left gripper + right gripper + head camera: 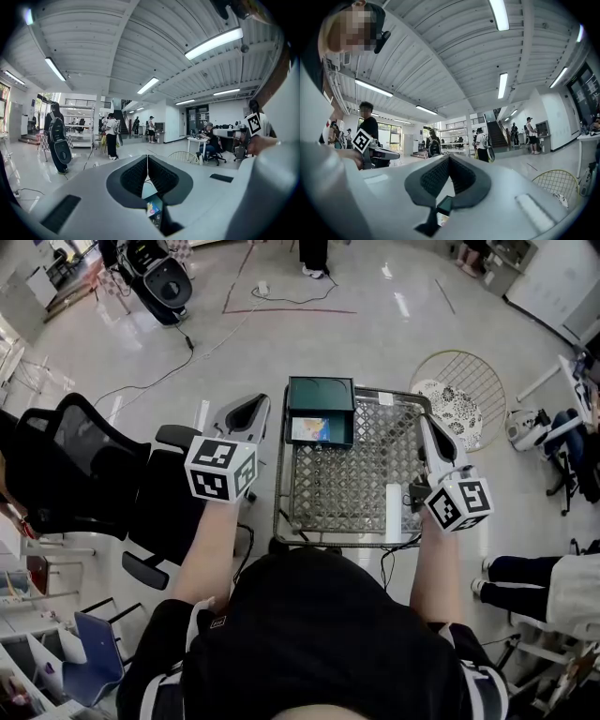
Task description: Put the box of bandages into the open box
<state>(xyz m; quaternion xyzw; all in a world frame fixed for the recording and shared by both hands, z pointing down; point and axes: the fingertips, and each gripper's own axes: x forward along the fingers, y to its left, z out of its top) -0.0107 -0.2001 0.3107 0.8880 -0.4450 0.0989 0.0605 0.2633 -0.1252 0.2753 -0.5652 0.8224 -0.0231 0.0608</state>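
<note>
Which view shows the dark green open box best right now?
Head view: the dark green open box lies whole, seen from above, on the wire mesh cart. Both gripper views catch only a small sliver of it low in the frame.

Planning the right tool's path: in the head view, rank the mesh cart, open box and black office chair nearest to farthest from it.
1. Mesh cart, directly beside the right tool.
2. Open box, cart's far left corner.
3. Black office chair, far left.
</note>
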